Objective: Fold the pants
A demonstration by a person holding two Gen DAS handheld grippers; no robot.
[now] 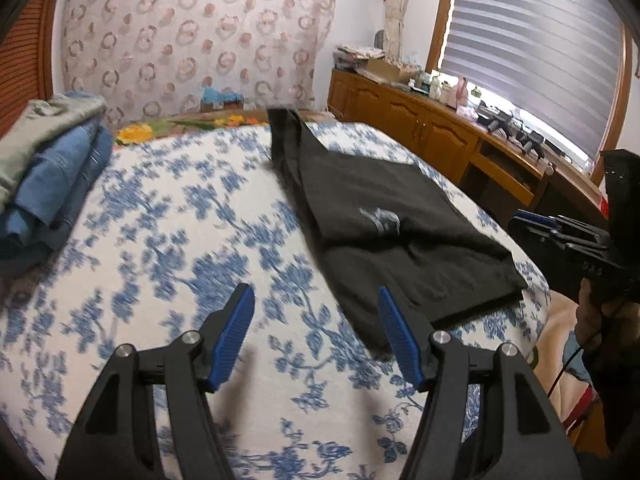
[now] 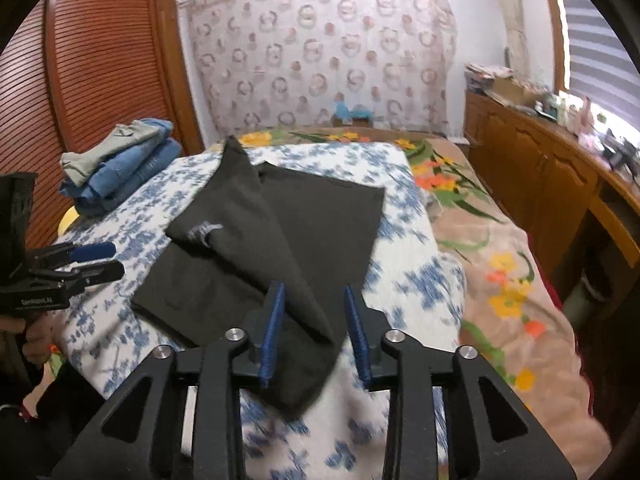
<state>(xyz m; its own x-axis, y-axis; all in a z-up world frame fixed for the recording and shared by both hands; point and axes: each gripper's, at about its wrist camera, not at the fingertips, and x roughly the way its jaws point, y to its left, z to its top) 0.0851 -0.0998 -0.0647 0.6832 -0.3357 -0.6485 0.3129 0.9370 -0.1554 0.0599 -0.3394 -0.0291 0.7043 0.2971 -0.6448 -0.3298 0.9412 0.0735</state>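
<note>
Both of our tools angle down over the bed; left tool apart, empty; right tool apart, black pants corner lying loose between; only the right view shows the near flap.

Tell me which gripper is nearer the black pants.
Right. The right gripper has the black pants cloth between its open jaws; the left gripper hangs open beside their edge.

Left gripper and right gripper agape.
</note>
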